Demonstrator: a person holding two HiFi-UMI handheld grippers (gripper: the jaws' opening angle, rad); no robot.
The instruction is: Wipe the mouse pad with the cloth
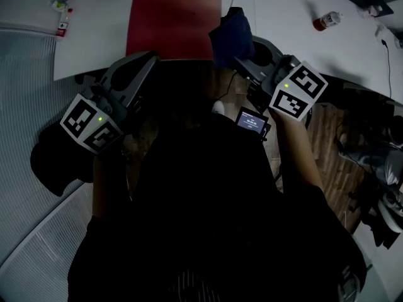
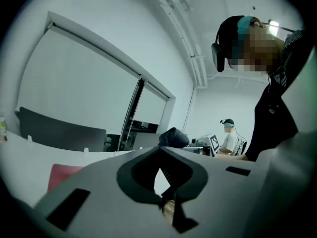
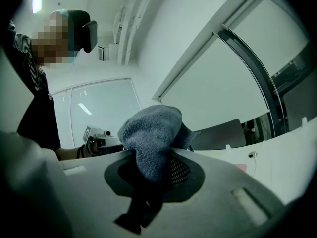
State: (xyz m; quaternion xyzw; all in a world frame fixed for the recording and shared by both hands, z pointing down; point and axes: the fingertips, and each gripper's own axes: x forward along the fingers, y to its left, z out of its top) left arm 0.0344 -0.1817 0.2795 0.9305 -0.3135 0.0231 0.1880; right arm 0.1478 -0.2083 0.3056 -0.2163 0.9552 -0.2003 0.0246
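Note:
The red mouse pad (image 1: 176,21) lies flat on the white table (image 1: 94,36), ahead of both grippers. My right gripper (image 1: 247,60) is held off the pad's right edge, shut on a bunched blue cloth (image 1: 232,33). In the right gripper view the cloth (image 3: 151,128) bulges up out of the gripper (image 3: 153,155). My left gripper (image 1: 135,74) hangs just short of the pad's near left corner. In the left gripper view its jaws (image 2: 161,155) stand together with nothing between them. That view also shows a strip of the pad (image 2: 62,175) and the cloth (image 2: 173,137). Both grippers tilt upward.
A small red-capped bottle (image 1: 327,21) lies on the table at the far right, and small items (image 1: 61,8) sit at its far left. A small screen device (image 1: 252,121) hangs at my chest. Another person (image 2: 229,138) sits in the background. A dark chair (image 1: 53,162) stands to my left.

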